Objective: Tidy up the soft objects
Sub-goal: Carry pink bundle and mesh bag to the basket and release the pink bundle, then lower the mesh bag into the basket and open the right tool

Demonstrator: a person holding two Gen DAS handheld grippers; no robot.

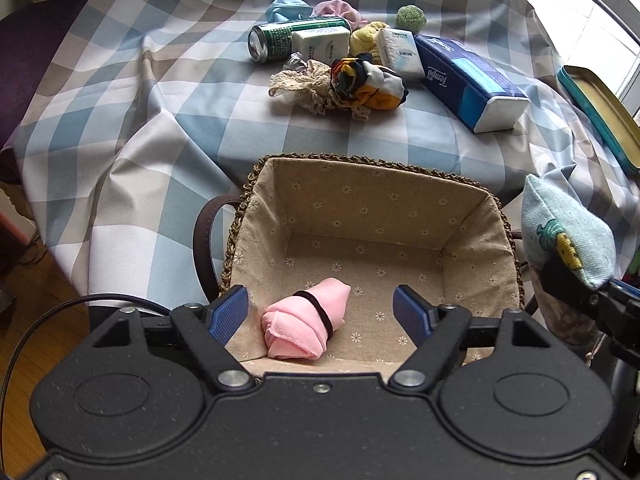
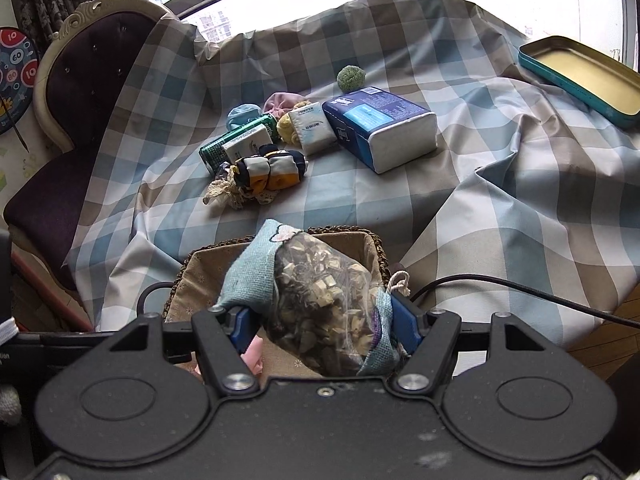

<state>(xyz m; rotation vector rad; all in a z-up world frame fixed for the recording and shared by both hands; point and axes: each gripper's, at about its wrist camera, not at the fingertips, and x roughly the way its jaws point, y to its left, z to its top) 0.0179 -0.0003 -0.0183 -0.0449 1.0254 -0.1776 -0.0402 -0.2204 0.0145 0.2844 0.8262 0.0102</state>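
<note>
Left wrist view: left claw [image 1: 322, 312] stood open over the basket [image 1: 400, 172], gripping nothing
Pink roll: pink roll [image 1: 306, 328] lay on the basket floor between the left claw's pads but clear of both, long axis running away from the claw and slightly to the right
Right claw: right claw [image 2: 324, 326] was clamped on the sachet [image 2: 320, 304], held just above the basket's near rim
Nearer hand: judged the right, its load all but over the basket
Coming move: judged a short lowering into the basket beside the roll
Counts: one basket, one roll, one sachet, two small tissue packs [image 2: 314, 126], one large tissue pack [image 2: 380, 128], one can [image 1: 288, 38], one tin tray [image 2: 584, 78] on the tabletop [image 2: 500, 184]
</note>
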